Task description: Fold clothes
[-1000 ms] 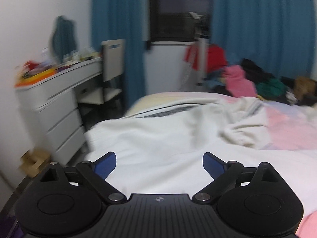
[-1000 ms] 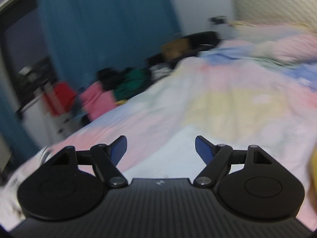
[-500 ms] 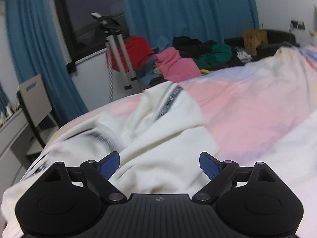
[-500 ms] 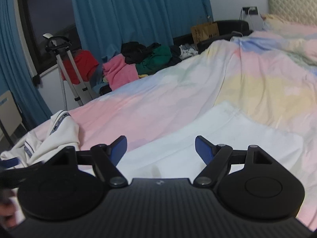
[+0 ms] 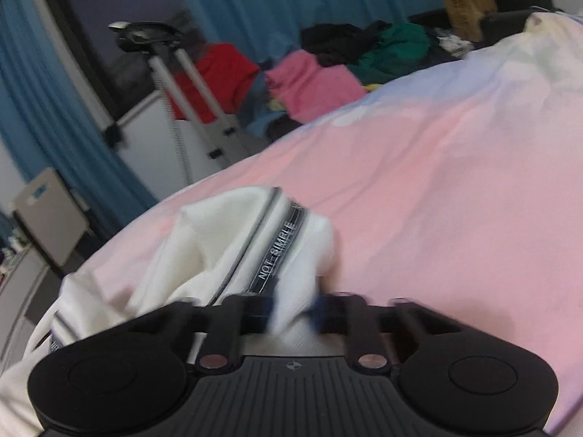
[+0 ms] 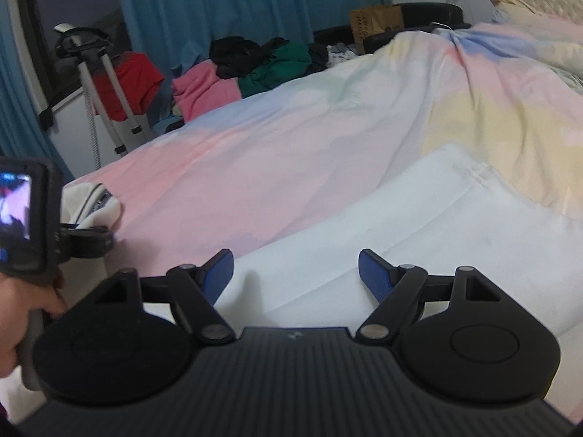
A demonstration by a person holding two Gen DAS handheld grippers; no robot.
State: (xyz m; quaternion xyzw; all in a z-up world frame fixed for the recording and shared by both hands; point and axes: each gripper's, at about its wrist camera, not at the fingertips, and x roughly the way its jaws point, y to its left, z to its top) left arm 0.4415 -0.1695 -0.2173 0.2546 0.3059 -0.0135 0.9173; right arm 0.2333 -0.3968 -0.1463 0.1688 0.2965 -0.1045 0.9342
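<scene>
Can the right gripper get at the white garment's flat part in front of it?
Probably yes: the right gripper is open just above the white garment, with nothing between.

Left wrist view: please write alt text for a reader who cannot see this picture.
The left tongs are closing on a bunched fold of a white garment with a black printed band, on a pink bedcover. Behind the bed are blue curtains and a pile of colourful clothes.
</scene>
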